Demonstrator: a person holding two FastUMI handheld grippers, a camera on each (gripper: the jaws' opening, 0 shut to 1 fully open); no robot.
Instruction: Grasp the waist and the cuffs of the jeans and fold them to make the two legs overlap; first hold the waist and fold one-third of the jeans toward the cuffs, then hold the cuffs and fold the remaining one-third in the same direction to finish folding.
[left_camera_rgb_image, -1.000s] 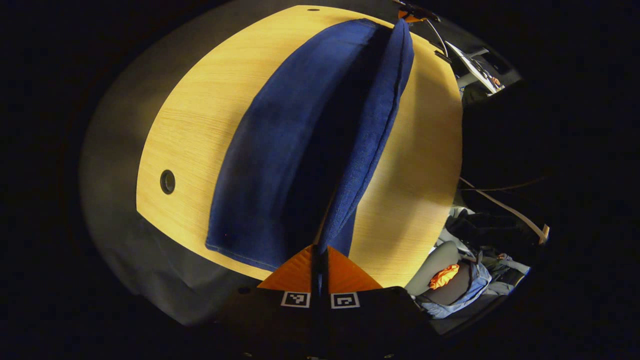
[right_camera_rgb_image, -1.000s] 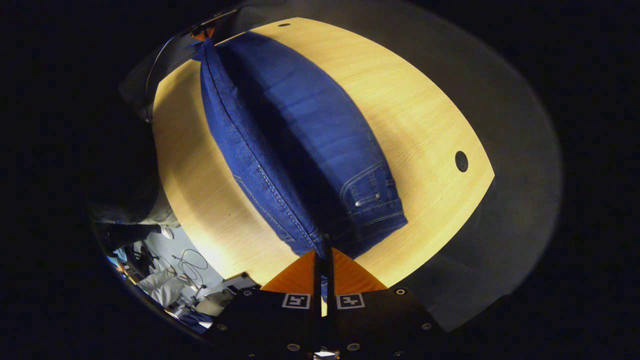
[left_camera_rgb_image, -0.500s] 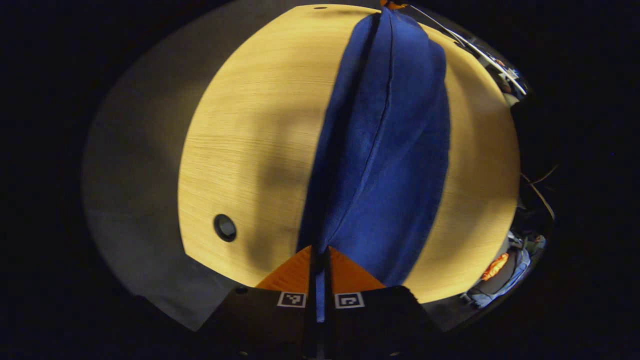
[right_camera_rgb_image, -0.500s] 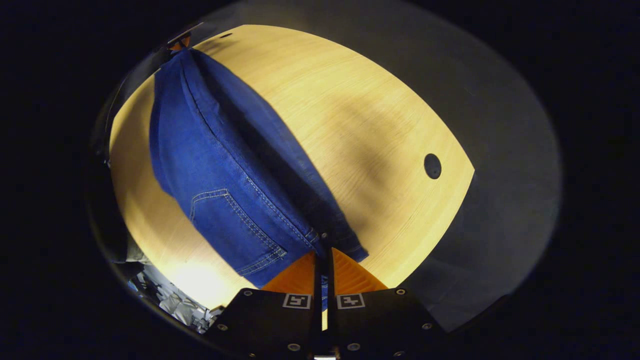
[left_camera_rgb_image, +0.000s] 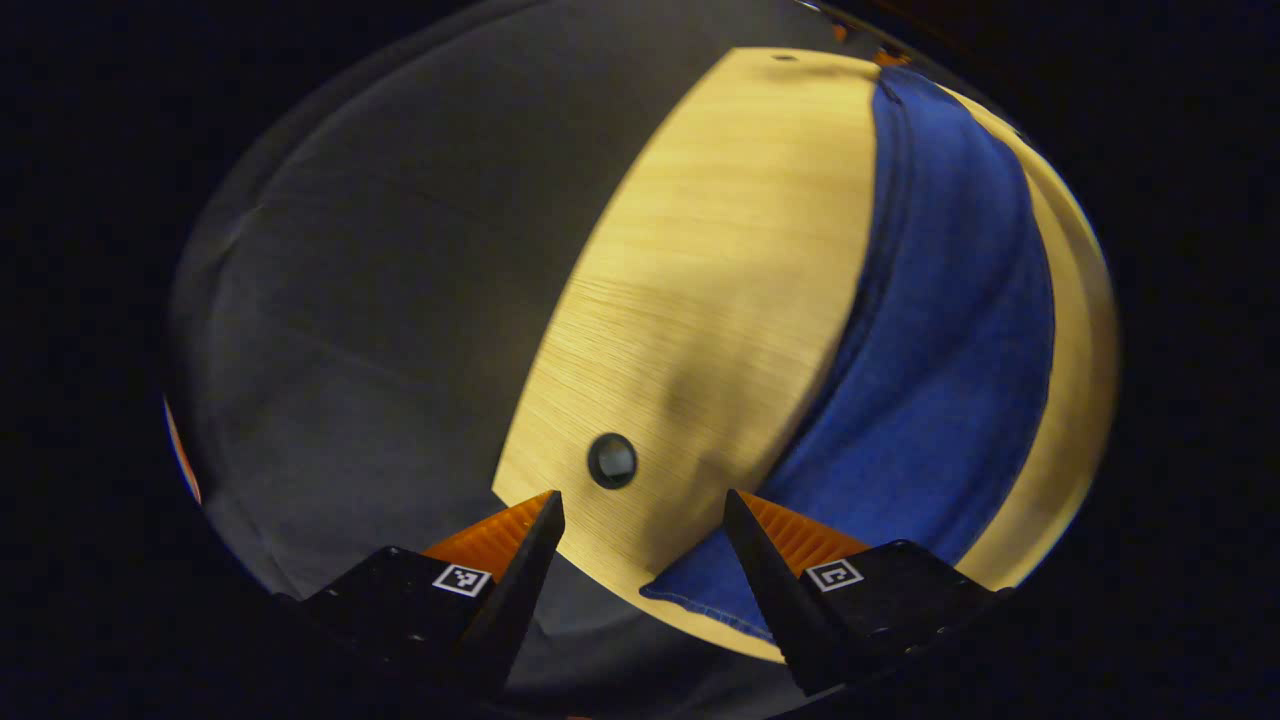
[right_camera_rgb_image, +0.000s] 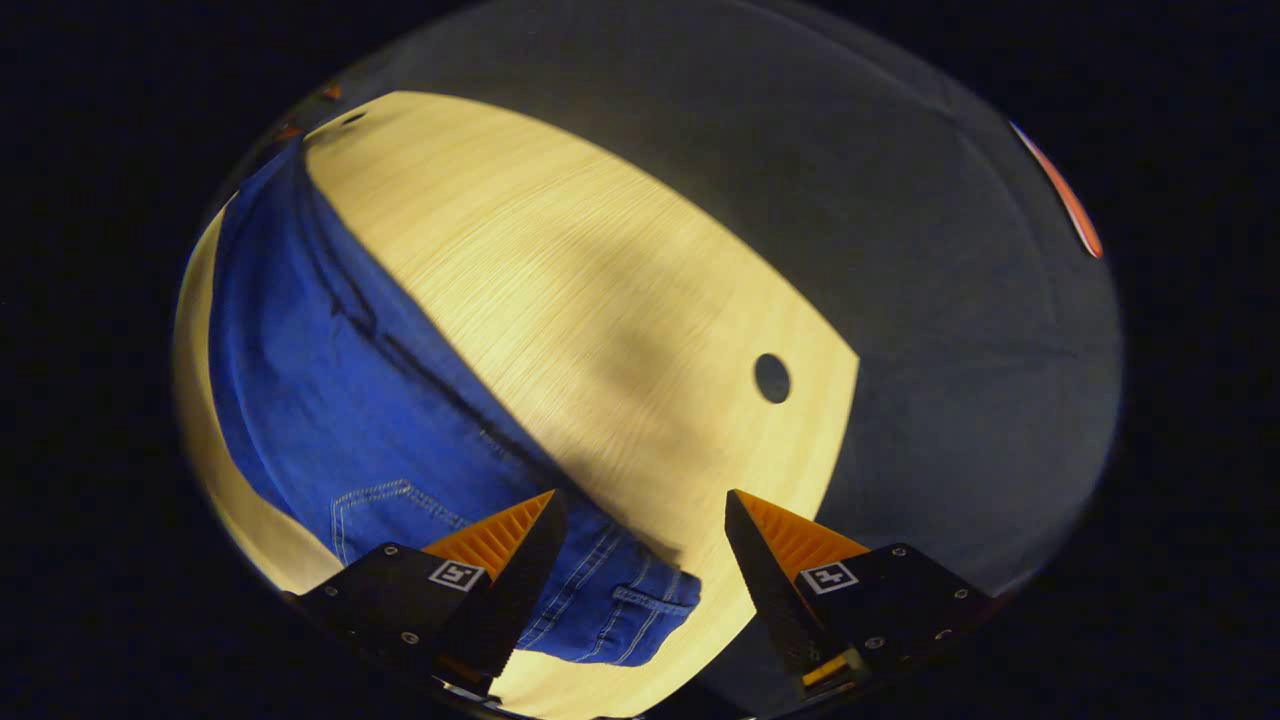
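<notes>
With the jeans (left_camera_rgb_image: 940, 330) lying lengthwise-folded on the tabletop (left_camera_rgb_image: 700, 280), legs overlapped, both the left gripper (left_camera_rgb_image: 640, 545) and right gripper (right_camera_rgb_image: 645, 545) hover wide open, empty; next, I'd say, comes gripping the waist.

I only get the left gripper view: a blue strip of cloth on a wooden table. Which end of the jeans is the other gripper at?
Observer: The waist end. In the right gripper view the jeans show a stitched back pocket close to that gripper.
Operator: Is it holding them?
Observer: No. The right gripper is open, with its fingers spread and nothing pinched between them.
Operator: Where does the waist lie?
Observer: It seems to lie flat on the table, with what looks like a belt loop at its edge.
</notes>
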